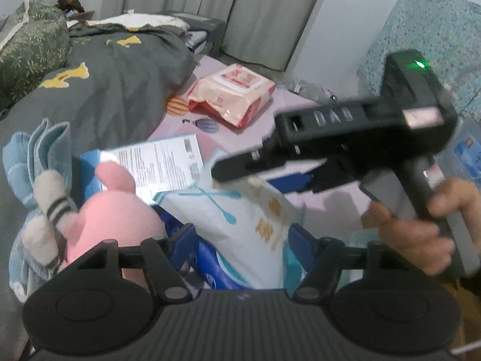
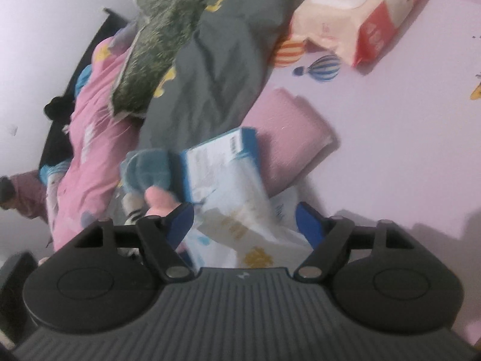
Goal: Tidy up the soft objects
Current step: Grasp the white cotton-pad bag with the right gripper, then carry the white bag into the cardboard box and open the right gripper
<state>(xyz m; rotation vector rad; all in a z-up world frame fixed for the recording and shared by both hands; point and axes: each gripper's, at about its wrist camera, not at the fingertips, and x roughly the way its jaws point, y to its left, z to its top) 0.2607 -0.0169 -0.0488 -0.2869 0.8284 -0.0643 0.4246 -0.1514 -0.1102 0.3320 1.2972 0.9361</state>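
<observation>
pink plush: lying at left, against blue towel; white patterned soft pack: tilted, centre; wipes pack: flat, well apart

Bed sheet: pale lilac, printed with striped hot-air balloons in orange-white and blue-white. Duvet: dark grey-green with yellow motifs. Pillow: olive green, light leaf pattern, white trim. Wipes pack: cream and red. Plush toy: pink. Knitted cloth: light blue. Soft pack: white with teal and gold prints. Gripper fingers: blue, on black bodies.
</observation>
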